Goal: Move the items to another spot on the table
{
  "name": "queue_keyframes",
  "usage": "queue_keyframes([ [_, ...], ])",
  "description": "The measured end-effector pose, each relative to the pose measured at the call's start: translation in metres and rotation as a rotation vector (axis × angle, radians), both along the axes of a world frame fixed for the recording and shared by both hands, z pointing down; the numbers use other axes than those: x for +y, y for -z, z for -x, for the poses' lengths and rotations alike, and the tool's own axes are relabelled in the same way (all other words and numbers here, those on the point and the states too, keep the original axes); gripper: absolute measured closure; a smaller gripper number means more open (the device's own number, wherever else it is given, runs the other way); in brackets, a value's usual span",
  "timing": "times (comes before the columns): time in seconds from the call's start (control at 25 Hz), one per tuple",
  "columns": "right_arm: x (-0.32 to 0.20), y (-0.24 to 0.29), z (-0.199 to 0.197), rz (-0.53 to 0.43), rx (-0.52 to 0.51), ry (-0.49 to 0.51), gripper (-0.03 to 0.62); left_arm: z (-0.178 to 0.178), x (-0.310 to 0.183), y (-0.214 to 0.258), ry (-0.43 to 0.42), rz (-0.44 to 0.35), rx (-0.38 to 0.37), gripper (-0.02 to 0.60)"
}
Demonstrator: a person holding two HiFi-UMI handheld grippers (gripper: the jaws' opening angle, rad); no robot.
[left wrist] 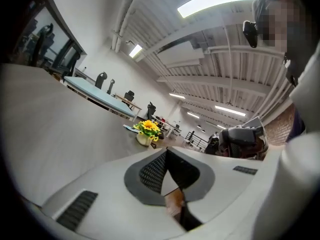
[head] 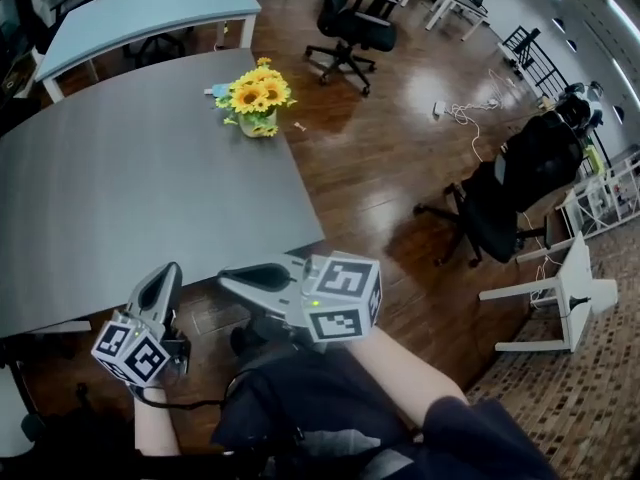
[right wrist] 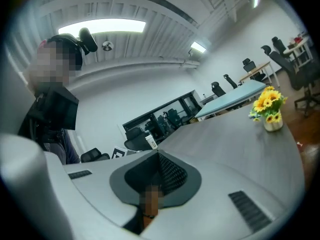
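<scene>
A small pot of yellow sunflowers (head: 258, 98) stands near the far right edge of the grey table (head: 130, 188); it also shows in the left gripper view (left wrist: 146, 130) and the right gripper view (right wrist: 269, 106). Both grippers hover below the table's near edge, far from the pot. My left gripper (head: 168, 269) points up toward the table, jaws shut with nothing between them (left wrist: 166, 151). My right gripper (head: 226, 279) points left toward the other one, also shut and empty (right wrist: 158, 154).
A small blue thing (head: 218, 91) lies just behind the pot. A second table (head: 150, 13) stands at the back. Black office chairs (head: 350, 23) (head: 500, 203), a white chair (head: 560, 293) and a cable (head: 465, 113) are on the wooden floor to the right.
</scene>
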State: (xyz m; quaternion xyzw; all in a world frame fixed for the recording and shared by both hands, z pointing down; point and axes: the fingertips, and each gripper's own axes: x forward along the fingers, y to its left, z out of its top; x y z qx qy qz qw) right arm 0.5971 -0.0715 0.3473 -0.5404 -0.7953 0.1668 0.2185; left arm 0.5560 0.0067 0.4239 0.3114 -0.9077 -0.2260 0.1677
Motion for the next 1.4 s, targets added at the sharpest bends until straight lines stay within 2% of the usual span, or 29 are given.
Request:
queue_keyframes([
  [0.2, -0.042, 0.000, -0.001, -0.045, -0.038, -0.106, 0.586, 0.012, -0.047, -0.010, -0.120, -0.014, 0.017, 0.589],
  [0.36, -0.083, -0.003, 0.001, -0.040, -0.044, -0.189, 0.586, 0.022, -0.088, -0.010, -0.205, 0.011, 0.005, 0.589],
  [0.52, -0.125, -0.011, 0.014, -0.049, -0.047, -0.233, 0.586, 0.029, -0.133, -0.011, -0.273, 0.072, -0.021, 0.588],
  [0.64, -0.161, -0.009, 0.028, -0.011, -0.044, -0.246, 0.586, 0.035, -0.165, -0.006, -0.297, 0.136, -0.054, 0.589],
  [0.76, -0.194, -0.001, 0.047, 0.048, -0.064, -0.224, 0.586, 0.054, -0.196, 0.008, -0.272, 0.164, -0.080, 0.588],
  [0.92, -0.253, 0.002, 0.072, 0.077, -0.107, -0.146, 0.586, 0.091, -0.257, 0.024, -0.174, 0.148, -0.100, 0.588],
  [1.04, -0.311, 0.007, 0.079, 0.068, -0.121, -0.092, 0.586, 0.101, -0.312, 0.033, -0.105, 0.129, -0.070, 0.589],
  [1.16, -0.362, 0.008, 0.086, 0.086, -0.117, -0.065, 0.586, 0.100, -0.353, 0.036, -0.060, 0.150, -0.055, 0.588],
  [1.24, -0.387, 0.010, 0.094, 0.122, -0.100, -0.060, 0.586, 0.102, -0.374, 0.035, -0.050, 0.158, -0.042, 0.587],
  [1.4, -0.424, 0.020, 0.104, 0.243, -0.039, -0.071, 0.588, 0.103, -0.411, 0.028, -0.059, 0.124, 0.051, 0.588],
])
